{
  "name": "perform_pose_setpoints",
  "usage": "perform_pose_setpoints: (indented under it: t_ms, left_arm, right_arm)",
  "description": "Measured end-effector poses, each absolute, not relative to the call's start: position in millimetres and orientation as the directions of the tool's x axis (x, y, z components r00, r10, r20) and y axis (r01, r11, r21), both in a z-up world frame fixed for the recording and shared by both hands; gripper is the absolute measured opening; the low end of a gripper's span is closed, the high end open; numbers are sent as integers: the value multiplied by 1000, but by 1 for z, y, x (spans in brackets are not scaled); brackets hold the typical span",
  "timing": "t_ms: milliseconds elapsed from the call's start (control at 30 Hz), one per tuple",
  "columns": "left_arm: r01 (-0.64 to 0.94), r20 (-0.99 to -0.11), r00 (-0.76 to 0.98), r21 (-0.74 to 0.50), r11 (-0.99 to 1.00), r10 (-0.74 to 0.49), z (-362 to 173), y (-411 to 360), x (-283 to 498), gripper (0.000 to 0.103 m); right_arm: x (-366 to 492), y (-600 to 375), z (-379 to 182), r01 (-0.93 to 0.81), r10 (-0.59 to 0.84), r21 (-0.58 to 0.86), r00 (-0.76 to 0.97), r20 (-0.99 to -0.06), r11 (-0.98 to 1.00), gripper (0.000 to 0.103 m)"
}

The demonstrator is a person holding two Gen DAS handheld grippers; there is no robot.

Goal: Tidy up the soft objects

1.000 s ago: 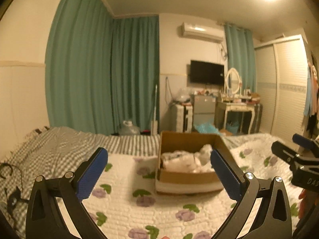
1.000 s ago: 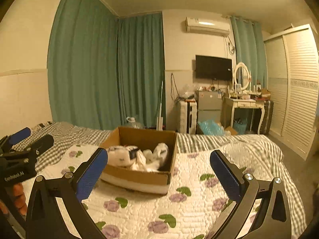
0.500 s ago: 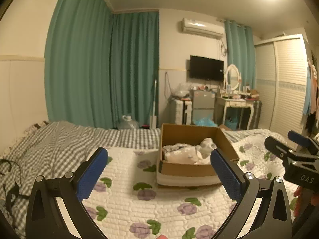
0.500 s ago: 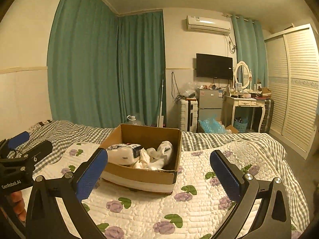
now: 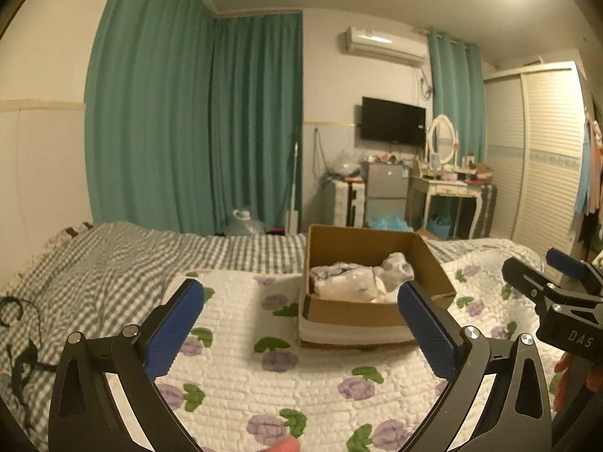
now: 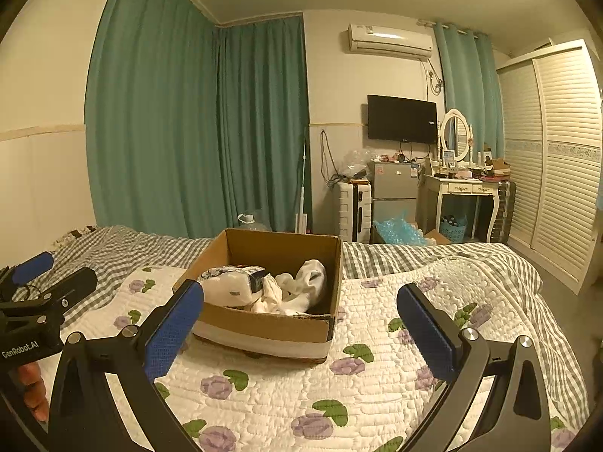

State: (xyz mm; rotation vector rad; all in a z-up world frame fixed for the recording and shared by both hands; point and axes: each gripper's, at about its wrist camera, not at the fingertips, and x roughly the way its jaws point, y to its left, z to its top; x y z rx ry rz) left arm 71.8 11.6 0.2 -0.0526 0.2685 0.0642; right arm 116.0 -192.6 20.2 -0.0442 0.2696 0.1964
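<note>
A brown cardboard box point(image 5: 361, 312) stands on the flowered white quilt point(image 5: 264, 388). Inside it lie white soft clothes point(image 5: 346, 282); in the right wrist view I see the box point(image 6: 264, 327) holding a white printed bundle point(image 6: 226, 286) and a crumpled white sock point(image 6: 305, 286). My left gripper point(image 5: 299, 290) is open and empty, held short of the box on its left side. My right gripper point(image 6: 298, 288) is also open and empty, short of the box's front corner. Each gripper shows in the other's view: the right gripper point(image 5: 546, 275) and the left gripper point(image 6: 49, 275).
A grey checked sheet point(image 5: 94, 263) covers the bed's far and left parts, with a black cable point(image 5: 19, 339) on it. Beyond the bed stand a suitcase point(image 6: 354, 211), a small fridge point(image 6: 394, 188), a dressing table point(image 6: 463, 188) and a louvred wardrobe point(image 6: 557, 158).
Both grippers have drifted a little nearer to the box, which now looks slightly larger and higher in both views. Both stay open and empty.
</note>
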Motion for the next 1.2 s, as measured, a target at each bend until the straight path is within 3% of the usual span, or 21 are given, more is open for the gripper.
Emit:
perform_pose_setpoints:
  t_ms: [1200]
  left_arm:
    - [-83,-284,956,-12,996,76,-3,11,72,103]
  right_arm:
    - [120,-184,8,-201,183,-30,936,-302,979,103]
